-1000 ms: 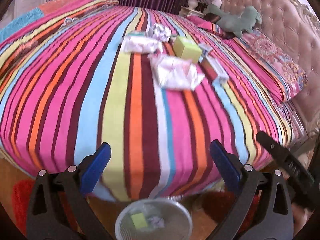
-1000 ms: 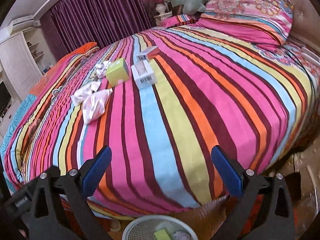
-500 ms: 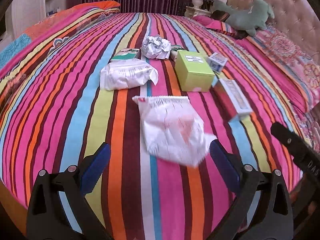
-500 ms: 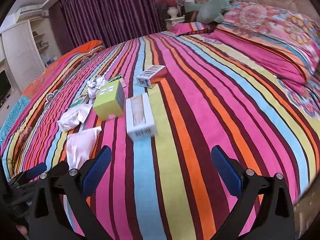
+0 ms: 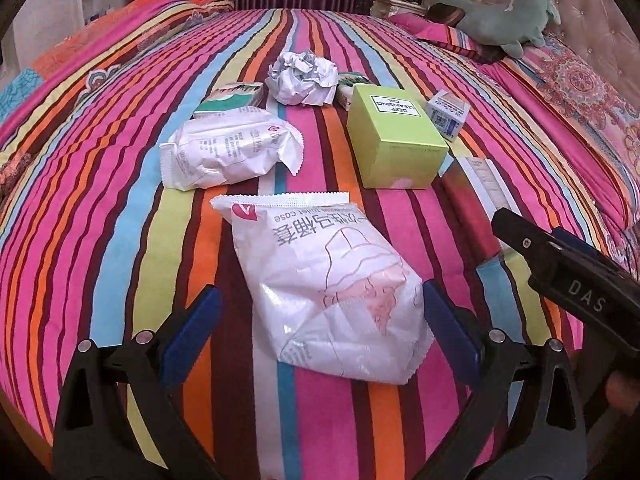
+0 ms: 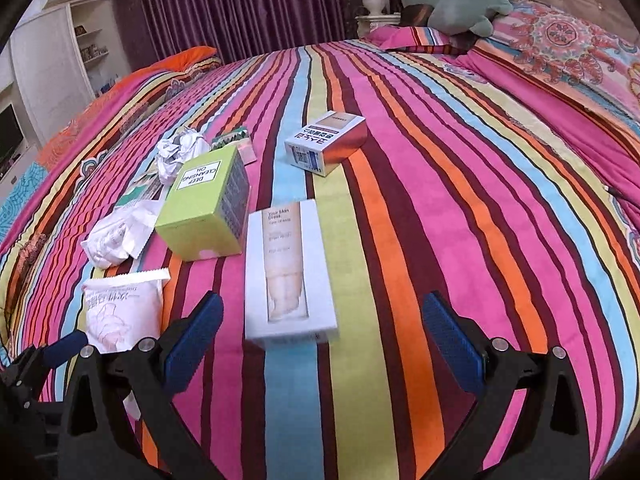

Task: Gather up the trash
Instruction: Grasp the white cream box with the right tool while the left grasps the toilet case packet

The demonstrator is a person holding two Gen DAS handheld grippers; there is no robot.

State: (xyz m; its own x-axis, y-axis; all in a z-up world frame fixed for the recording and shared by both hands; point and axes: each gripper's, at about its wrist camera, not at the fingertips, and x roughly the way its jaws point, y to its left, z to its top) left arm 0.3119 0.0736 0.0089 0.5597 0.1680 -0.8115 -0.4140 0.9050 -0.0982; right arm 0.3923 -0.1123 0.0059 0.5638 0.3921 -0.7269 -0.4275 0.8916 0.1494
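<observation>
Around the green box (image 5: 394, 136): wrappers, crumpled paper (image 5: 303, 77), cartons uncollected on the bed (image 5: 120, 220). Left gripper (image 5: 318, 330) spread around the nearest wrapper (image 5: 328, 292); right gripper (image 6: 320, 330) spread, empty. Nearly everything left.

Two wrappers (image 5: 332, 300) (image 5: 228, 152), four boxes (image 6: 204, 208) (image 6: 288, 280) (image 6: 326, 142) (image 5: 232, 96), one paper ball (image 5: 304, 76)

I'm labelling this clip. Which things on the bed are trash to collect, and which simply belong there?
Trash:
white printed bag
second white bag
crumpled paper ball
green box
long white box
small barcode box
flat green packet

Just there:
plush toy
patterned pillow
striped bedspread
</observation>
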